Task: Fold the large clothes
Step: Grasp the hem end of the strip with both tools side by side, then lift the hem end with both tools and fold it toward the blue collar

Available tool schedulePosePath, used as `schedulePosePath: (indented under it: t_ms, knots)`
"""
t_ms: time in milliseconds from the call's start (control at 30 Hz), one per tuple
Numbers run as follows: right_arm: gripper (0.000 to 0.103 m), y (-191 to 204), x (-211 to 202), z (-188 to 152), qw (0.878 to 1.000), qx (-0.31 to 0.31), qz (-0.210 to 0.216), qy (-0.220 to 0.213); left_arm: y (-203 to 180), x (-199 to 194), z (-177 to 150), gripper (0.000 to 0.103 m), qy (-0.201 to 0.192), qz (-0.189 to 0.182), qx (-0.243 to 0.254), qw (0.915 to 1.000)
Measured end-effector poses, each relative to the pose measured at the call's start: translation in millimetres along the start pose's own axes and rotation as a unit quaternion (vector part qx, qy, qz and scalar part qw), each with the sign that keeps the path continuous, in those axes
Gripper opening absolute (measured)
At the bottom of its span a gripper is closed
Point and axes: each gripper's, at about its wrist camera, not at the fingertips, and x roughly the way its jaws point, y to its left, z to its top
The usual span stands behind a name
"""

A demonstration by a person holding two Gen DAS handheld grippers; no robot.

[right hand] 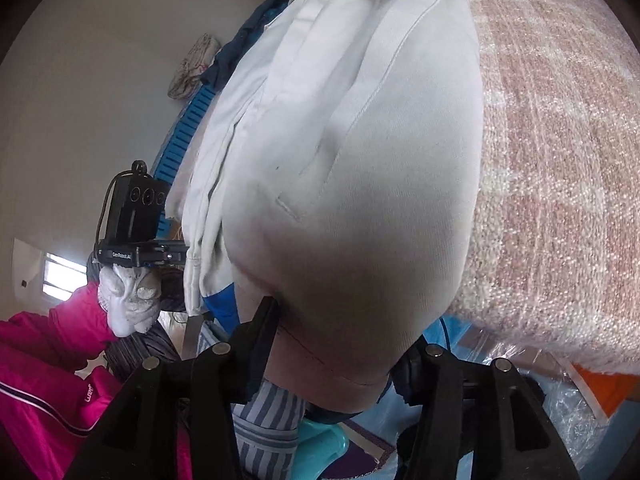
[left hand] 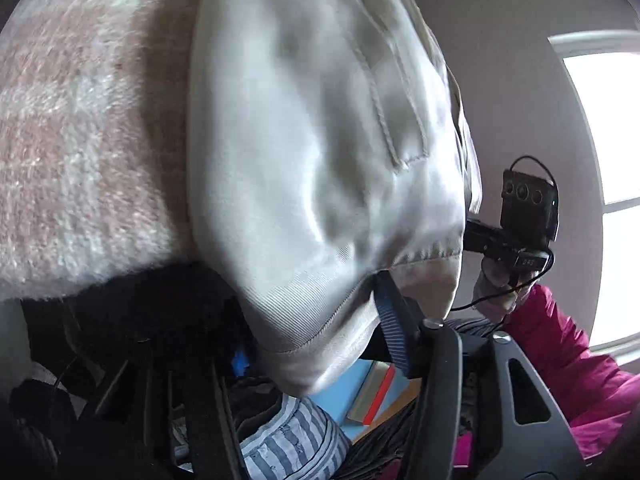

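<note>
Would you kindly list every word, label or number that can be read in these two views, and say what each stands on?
"GenRobot.AI": black bar of the left gripper.
White lettering on the pink jacket: sideways, unreadable.
Small display on the right gripper: characters too blurred to read.

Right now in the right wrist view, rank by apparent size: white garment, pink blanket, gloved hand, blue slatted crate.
1. white garment, fills the centre, though it is nearest the lens
2. pink blanket
3. blue slatted crate and gloved hand: similar visible area, crate partly hidden, so unranked

Magenta sleeve [right hand: 76, 320], white glove [right hand: 128, 304], black tongs [right hand: 340, 344].
</note>
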Motion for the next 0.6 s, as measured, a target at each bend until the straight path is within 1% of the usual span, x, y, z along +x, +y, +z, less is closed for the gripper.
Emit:
schedulePosePath:
  t_ms: [33, 67, 100, 200, 267, 300, 367, 433, 467, 500, 533, 600]
  knots:
    - [0.052, 2.9, -2.3, 0.1, 1.0, 0.002, 0.005, 0.002, -5.5, -2.0, -0.2, 0.033, -0.001, 0.005, 0.012, 0.9999]
    - [0.045, 5.1, -5.7, 0.6, 1.0, 0.008, 0.012, 0.001, -8.8, -4.0, 0.6, 0.029, -0.002, 0.008, 0.018, 0.9998]
    - [0.041, 6.5, -9.9, 1.4, 0.999, 0.019, 0.026, 0.0, -8.7, -4.9, 2.0, 0.025, -0.002, 0.004, 0.014, 0.9999]
    - [0.039, 9.2, -28.4, 1.8, 0.995, 0.044, 0.086, -0.022, -7.7, -17.0, 0.6, 0.019, -0.001, -0.022, -0.005, 0.9997]
    - [0.041, 13.6, -38.3, 2.0, 0.992, 0.047, 0.108, -0.041, -13.3, -26.5, -2.7, 0.016, -0.007, -0.04, -0.01, 0.9991]
    - [0.045, 18.2, -39.6, 2.9, 0.993, 0.042, 0.103, -0.043, -16.2, -32.7, -3.4, 0.015, -0.012, -0.046, -0.009, 0.9988]
    - [0.046, 27.6, -33.6, 2.9, 0.997, 0.021, 0.067, -0.031, -17.7, -40.7, -5.3, 0.014, -0.015, -0.05, -0.015, 0.9985]
    - [0.039, 33.7, -21.5, 2.7, 0.999, 0.019, 0.044, -0.004, -17.2, -43.5, -7.2, 0.013, -0.016, -0.055, -0.018, 0.9982]
    - [0.031, 33.8, -18.1, 3.6, 0.999, 0.022, 0.034, 0.005, -18.7, -45.8, -0.7, 0.013, -0.016, -0.051, -0.016, 0.9984]
    - [0.027, 29.5, -19.3, 5.9, 0.999, 0.033, 0.03, 0.007, -19.4, -46.6, 0.0, 0.013, -0.016, -0.049, -0.015, 0.9986]
    - [0.026, 27.9, -19.6, 7.0, 0.998, 0.051, 0.035, 0.004, -13.8, -49.3, -0.5, 0.013, -0.015, -0.049, -0.014, 0.9986]
    - [0.023, 17.4, -28.0, 8.0, 0.994, 0.093, 0.06, -0.01, -14.1, -44.9, 8.4, 0.012, -0.015, -0.054, -0.018, 0.9983]
